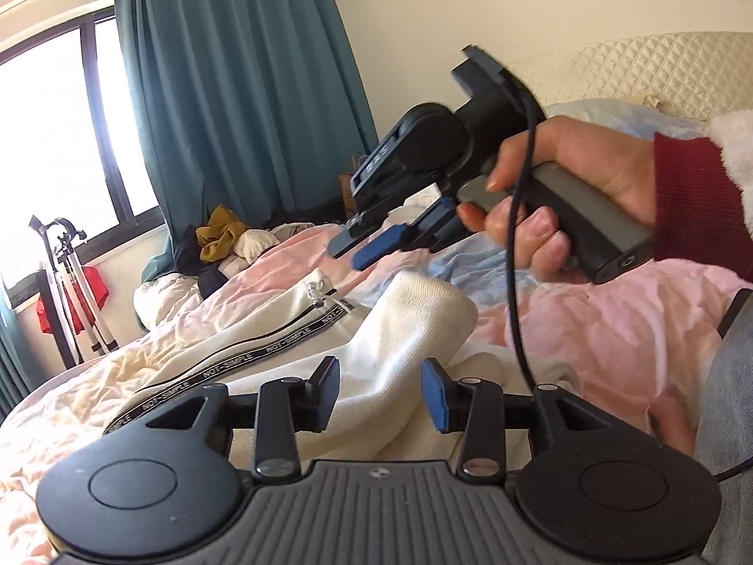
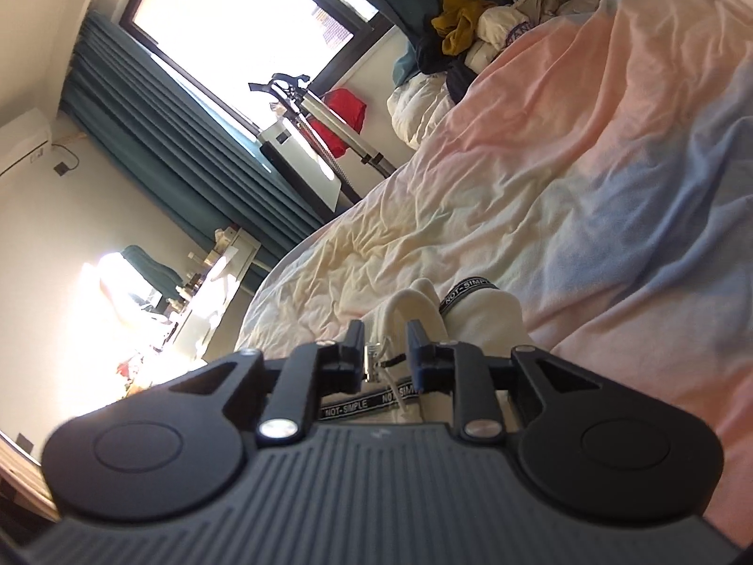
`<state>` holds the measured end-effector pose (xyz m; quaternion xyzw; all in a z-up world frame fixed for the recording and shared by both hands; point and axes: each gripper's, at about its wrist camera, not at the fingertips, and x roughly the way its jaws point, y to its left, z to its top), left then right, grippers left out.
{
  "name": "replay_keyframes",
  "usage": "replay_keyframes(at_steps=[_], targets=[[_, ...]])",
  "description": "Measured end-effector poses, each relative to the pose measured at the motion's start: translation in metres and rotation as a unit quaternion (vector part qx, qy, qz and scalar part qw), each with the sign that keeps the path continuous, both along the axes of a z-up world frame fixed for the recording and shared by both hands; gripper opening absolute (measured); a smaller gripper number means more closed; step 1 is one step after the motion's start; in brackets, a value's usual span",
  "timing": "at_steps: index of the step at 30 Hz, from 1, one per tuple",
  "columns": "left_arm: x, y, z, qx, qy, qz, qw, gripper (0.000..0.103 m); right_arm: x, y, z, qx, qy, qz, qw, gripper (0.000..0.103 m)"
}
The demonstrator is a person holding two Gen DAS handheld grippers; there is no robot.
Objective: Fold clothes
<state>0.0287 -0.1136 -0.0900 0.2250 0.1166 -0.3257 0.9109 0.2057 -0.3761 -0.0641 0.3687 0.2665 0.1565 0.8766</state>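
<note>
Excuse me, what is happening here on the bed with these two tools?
A person is folding clothes with a handheld gripper in each hand. A white garment with a black "NOT-SIMPLE" stripe lies on the pastel bedsheet. The left gripper hovers open just above it, holding nothing. The right gripper, held by a hand in a red sleeve, is also open in the air over the garment. More unfolded clothes wait near the curtain.
</note>
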Motion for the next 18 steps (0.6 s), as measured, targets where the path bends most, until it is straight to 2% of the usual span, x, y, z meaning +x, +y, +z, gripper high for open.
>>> replay_keyframes(at_steps=[3,4,5,9,15,16,18], targets=[[-0.005,0.006,-0.001,0.038,0.001,0.024,0.999,0.043,-0.028,-0.004,0.004,0.021,-0.001,-0.018,1.0,0.045],[-0.007,0.009,-0.002,0.052,0.0,0.033,0.9981,0.044,-0.036,-0.002,0.004,0.027,0.001,-0.015,1.0,0.056],[-0.009,0.012,-0.004,0.062,0.0,0.042,0.9972,0.044,-0.044,-0.001,0.003,0.034,0.003,-0.011,0.999,0.06],[-0.01,0.019,-0.01,0.081,0.0,0.061,0.9949,0.044,-0.067,0.013,-0.005,0.051,0.03,0.019,0.998,0.061],[-0.003,0.02,-0.017,0.096,-0.002,0.077,0.9924,0.041,-0.071,0.037,-0.008,0.008,0.063,0.047,0.997,0.06],[-0.002,0.019,-0.018,0.097,-0.003,0.079,0.9921,0.038,-0.069,0.039,-0.009,0.006,0.063,0.05,0.997,0.057],[0.006,0.019,-0.019,0.095,0.002,0.084,0.9919,0.028,-0.066,0.042,-0.011,0.002,0.064,0.057,0.996,0.045]])
